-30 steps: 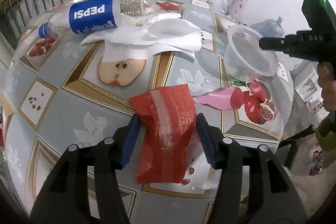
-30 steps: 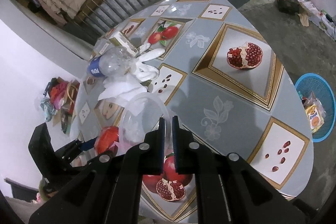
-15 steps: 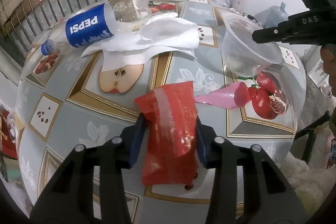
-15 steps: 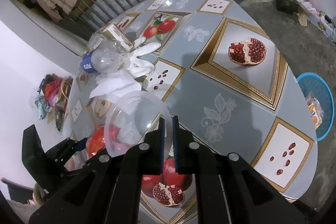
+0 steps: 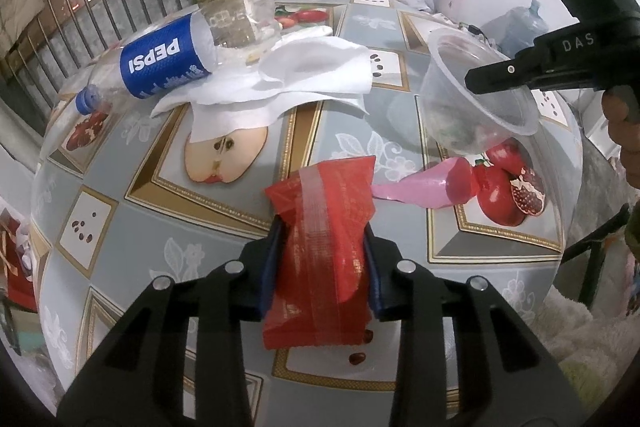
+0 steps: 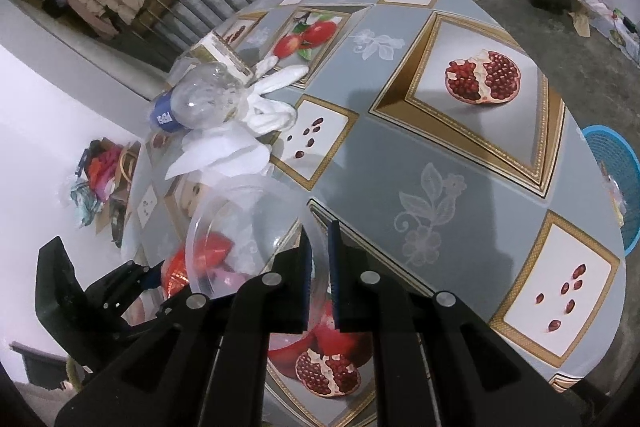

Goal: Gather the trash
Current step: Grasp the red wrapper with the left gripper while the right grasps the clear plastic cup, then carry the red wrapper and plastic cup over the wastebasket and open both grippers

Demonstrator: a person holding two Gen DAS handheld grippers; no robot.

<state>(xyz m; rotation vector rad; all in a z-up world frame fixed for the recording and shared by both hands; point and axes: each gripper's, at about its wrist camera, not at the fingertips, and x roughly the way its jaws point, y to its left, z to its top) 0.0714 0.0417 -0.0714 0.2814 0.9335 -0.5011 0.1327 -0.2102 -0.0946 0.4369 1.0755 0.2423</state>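
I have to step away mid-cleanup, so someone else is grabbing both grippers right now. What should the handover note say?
Left gripper: shut on the red plastic snack wrapper, at the near table edge.
Right gripper: shut on the rim of the clear plastic cup, held tilted above the fruit-print tablecloth.
Still on the table: pink plastic scrap beside the wrapper, empty Pepsi bottle lying on white paper napkins.
Blue plastic basket on the floor past the table edge, some litter in it.
Left to do: likely drop both held items there, then fetch the rest.
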